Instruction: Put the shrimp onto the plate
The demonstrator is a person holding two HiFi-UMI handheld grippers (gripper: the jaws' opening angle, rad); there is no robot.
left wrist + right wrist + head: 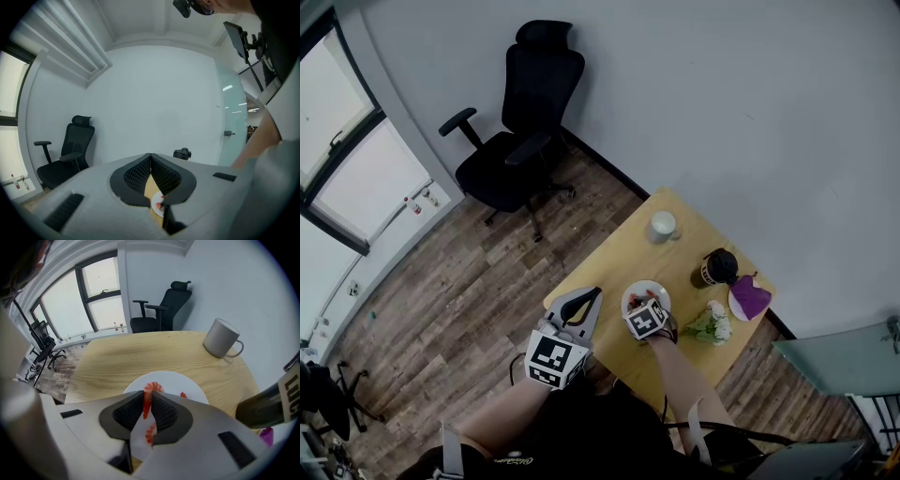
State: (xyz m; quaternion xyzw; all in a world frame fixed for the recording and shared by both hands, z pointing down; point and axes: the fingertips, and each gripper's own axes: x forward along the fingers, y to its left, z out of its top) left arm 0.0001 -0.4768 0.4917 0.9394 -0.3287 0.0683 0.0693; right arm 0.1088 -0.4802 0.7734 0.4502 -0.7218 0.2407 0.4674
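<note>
a shrimp (152, 388) is being pinched in the narrow jaws of the right gripper (146, 398), which is being angled down over the white plate (187, 383) at mid frame, probably for release there. the left gripper (150, 160) is being held closed on nothing at lower centre, seemingly parked out of the way.

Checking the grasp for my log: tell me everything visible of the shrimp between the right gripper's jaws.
The shrimp is orange-red, smooth and toy-like, curled at its far end. The right gripper pinches its straighter body between black ribbed pads, so it lies along the jaws, held over the white plate. Whether it touches the plate cannot be told.
</note>
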